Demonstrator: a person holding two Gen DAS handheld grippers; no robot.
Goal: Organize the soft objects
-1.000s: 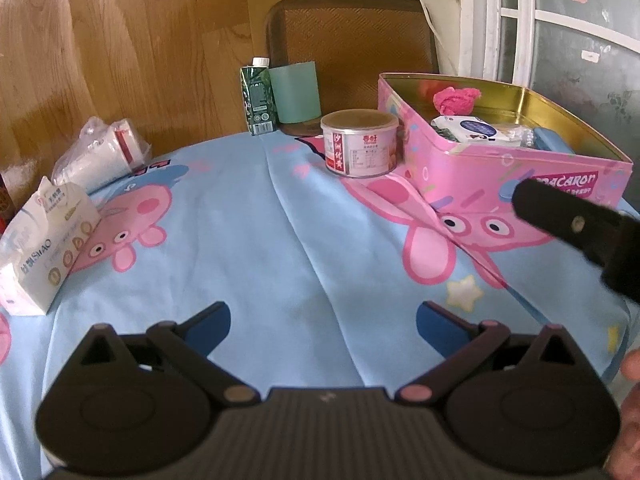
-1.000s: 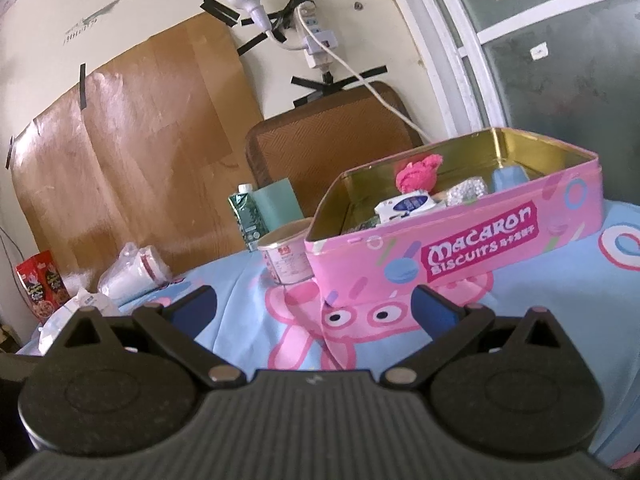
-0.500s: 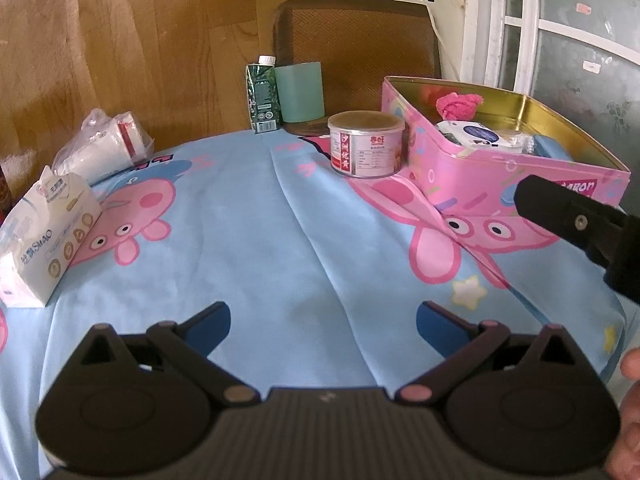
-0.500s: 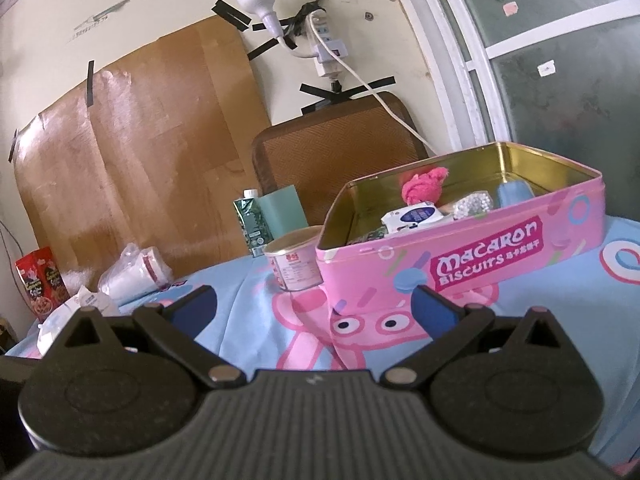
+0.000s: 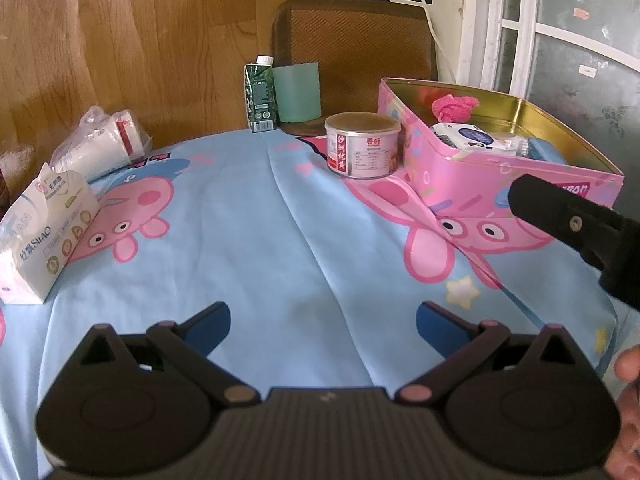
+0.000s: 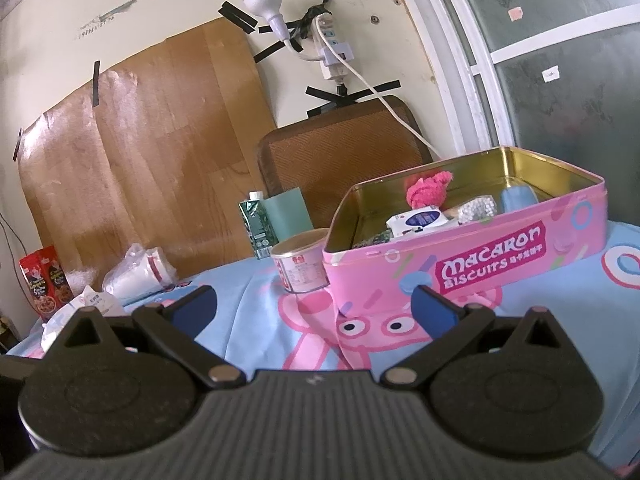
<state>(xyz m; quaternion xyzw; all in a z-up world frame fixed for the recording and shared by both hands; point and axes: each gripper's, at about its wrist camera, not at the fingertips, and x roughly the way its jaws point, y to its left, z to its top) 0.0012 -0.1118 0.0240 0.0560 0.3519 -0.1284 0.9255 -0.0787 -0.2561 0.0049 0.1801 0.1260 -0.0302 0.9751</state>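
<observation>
A pink macaron biscuit tin (image 5: 472,184) (image 6: 480,264) stands open at the right of the table. Inside lie a pink cloth (image 5: 454,106) (image 6: 428,188), a white wipes pack (image 5: 472,138) (image 6: 420,220), a silvery item (image 6: 478,208) and a blue item (image 5: 542,152) (image 6: 518,196). My left gripper (image 5: 322,324) is open and empty above the blue cartoon tablecloth. My right gripper (image 6: 314,306) is open and empty, low in front of the tin; its black body (image 5: 576,228) shows in the left wrist view.
A round can (image 5: 362,146) (image 6: 300,266) stands beside the tin. A green carton (image 5: 260,98) (image 6: 258,224) and a teal cup (image 5: 298,92) stand at the back. A tissue pack (image 5: 38,236) and bagged cups (image 5: 100,146) (image 6: 136,276) lie left. A brown chair back (image 5: 356,52) is behind.
Both grippers have drawn back and tilted a little, so the tin and can appear slightly farther off. Both stay open and empty. Nothing on the table has moved.
</observation>
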